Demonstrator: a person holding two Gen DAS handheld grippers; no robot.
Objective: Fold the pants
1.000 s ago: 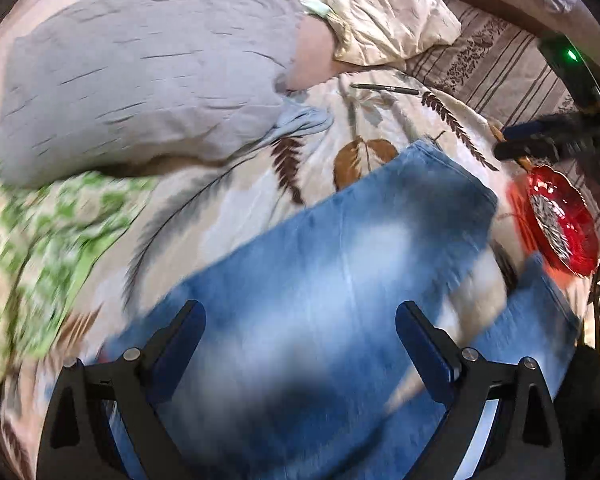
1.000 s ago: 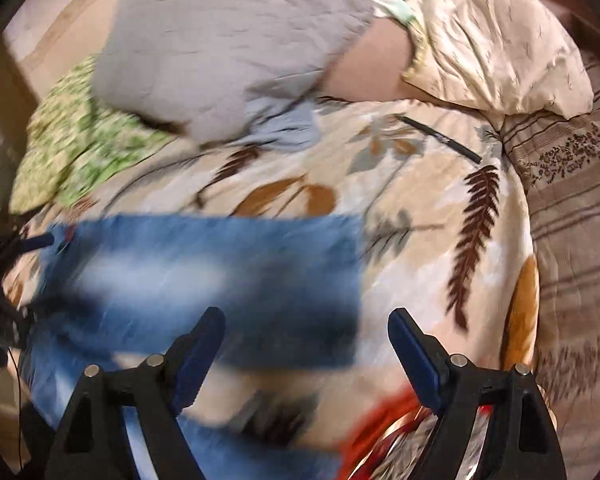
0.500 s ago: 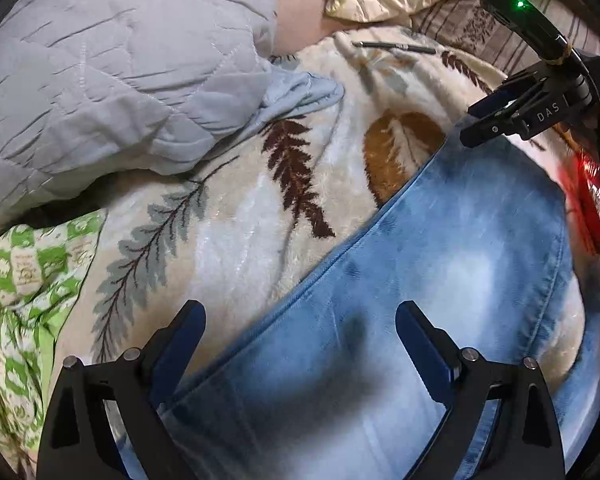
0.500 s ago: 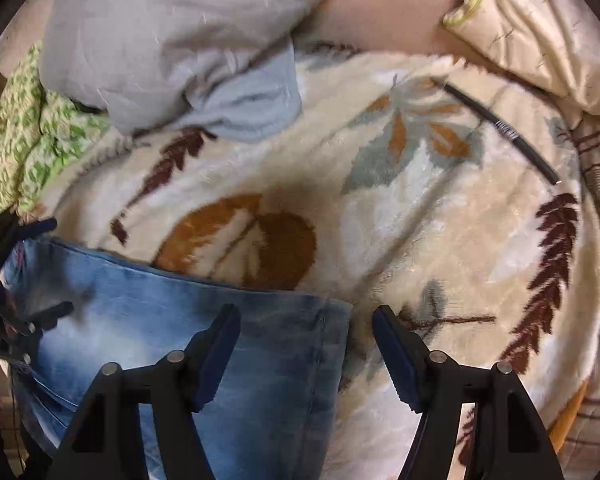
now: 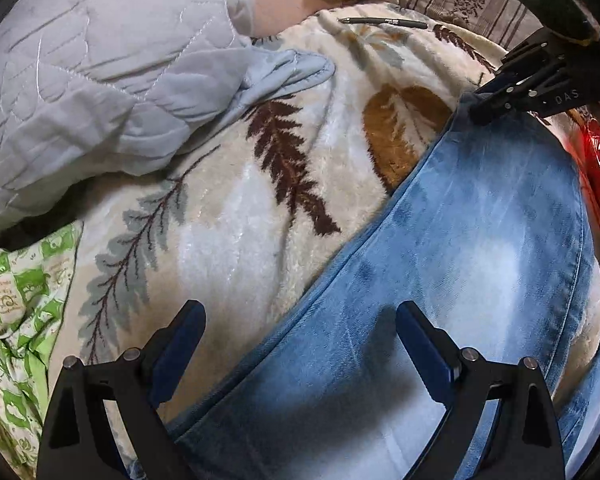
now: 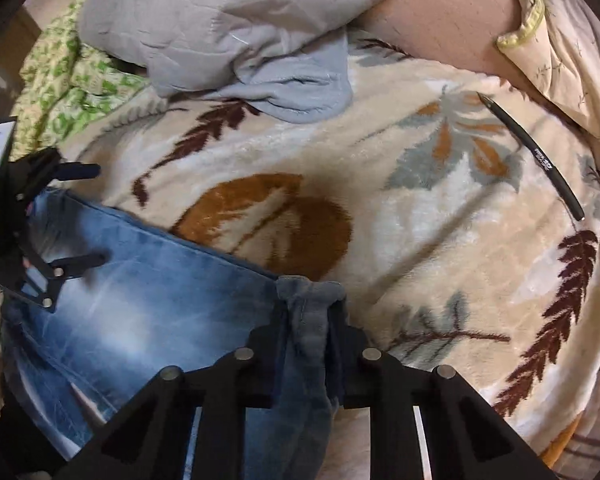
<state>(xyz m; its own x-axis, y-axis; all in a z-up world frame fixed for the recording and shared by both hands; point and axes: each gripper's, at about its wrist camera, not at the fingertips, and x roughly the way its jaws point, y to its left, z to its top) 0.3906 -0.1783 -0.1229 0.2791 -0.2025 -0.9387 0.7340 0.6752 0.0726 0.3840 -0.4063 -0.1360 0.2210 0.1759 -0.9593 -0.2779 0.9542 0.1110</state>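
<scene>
— Since a second ago both our grippers have sunk close over the bed, and the blurred jeans now fill the lower half of each view. What do we have, biggest first?

— First the leaf-patterned blanket (image 6: 440, 240) covering the bed, with the grey quilt (image 5: 100, 60) heaped at its far side and a green-printed cloth (image 5: 16, 320) at the left edge. Then the pants (image 5: 480, 260), blue jeans lying flat on the blanket, one long edge running diagonally across the left wrist view.

— And our right gripper (image 6: 308, 332)?

— Its jaws have just been closing and now pinch a bunched corner of the pants' end edge; the denim stands up in a fold between the pads.

— Our left gripper (image 5: 300, 344)?

— Jaws spread wide. It hovers low over the pants' long edge, one finger above the blanket and the other above denim; nothing is gripped.

— Anything smaller?

— A red object (image 5: 598, 176) just past the pants at the right edge of the left view, partly hidden, and a black pen (image 6: 536, 156) lying on the blanket well apart from the pants.
</scene>
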